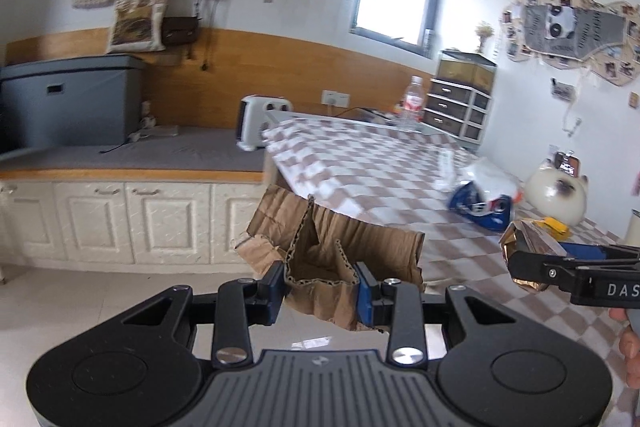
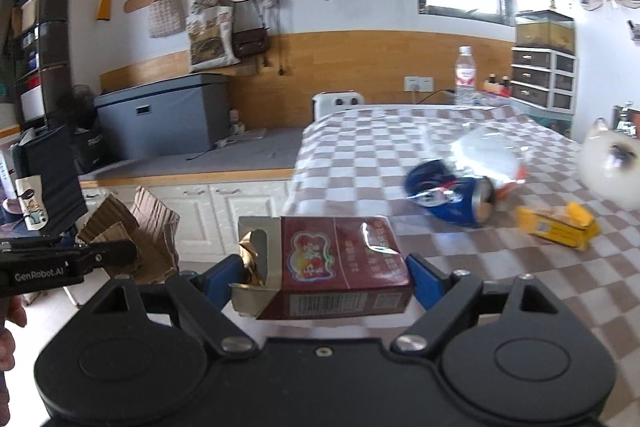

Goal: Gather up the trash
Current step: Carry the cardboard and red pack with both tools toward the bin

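Brown corrugated cardboard (image 1: 320, 259) sits clamped between your left gripper's (image 1: 322, 285) blue pads, its lower edge hidden behind them. Your right gripper (image 2: 320, 281) grips a red cigarette pack (image 2: 332, 263) across its length, flap open, gold foil showing. Motion blur smears a crushed blue can (image 2: 452, 199), a clear wrapper (image 2: 484, 155) and a yellow box (image 2: 558, 225) on the checked tablecloth (image 2: 380, 147). White cabinets (image 1: 120, 219) line the wall behind.
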